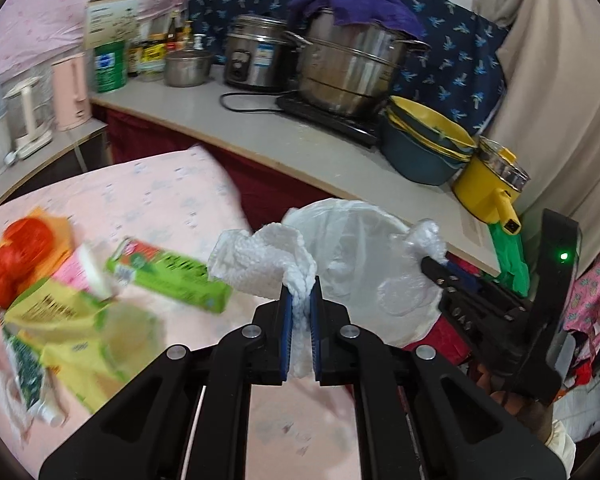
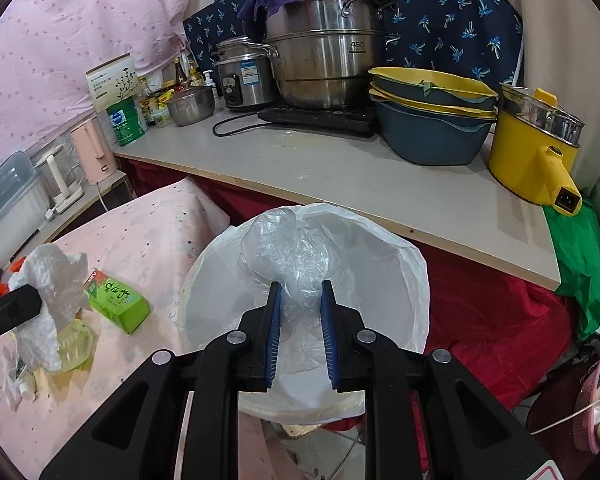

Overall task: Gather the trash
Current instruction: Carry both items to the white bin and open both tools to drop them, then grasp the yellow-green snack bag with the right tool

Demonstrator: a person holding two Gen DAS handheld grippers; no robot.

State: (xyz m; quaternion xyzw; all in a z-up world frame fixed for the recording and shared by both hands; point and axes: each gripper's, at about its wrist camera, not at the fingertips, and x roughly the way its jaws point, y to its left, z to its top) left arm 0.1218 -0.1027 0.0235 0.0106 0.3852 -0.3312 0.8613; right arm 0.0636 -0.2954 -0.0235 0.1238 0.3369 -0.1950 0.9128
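My left gripper is shut on a white foam wrap and holds it above the pink table, just left of the white trash bag. The wrap also shows in the right wrist view. My right gripper is shut on a crumpled clear plastic sheet over the open mouth of the trash bag. On the table lie a green carton, a yellow packet, a red net bag and a tube.
A grey counter behind holds a steel steamer pot, a rice cooker, stacked blue-yellow bowls and a yellow electric pot. A pink kettle stands at the left. A green cloth hangs at the right.
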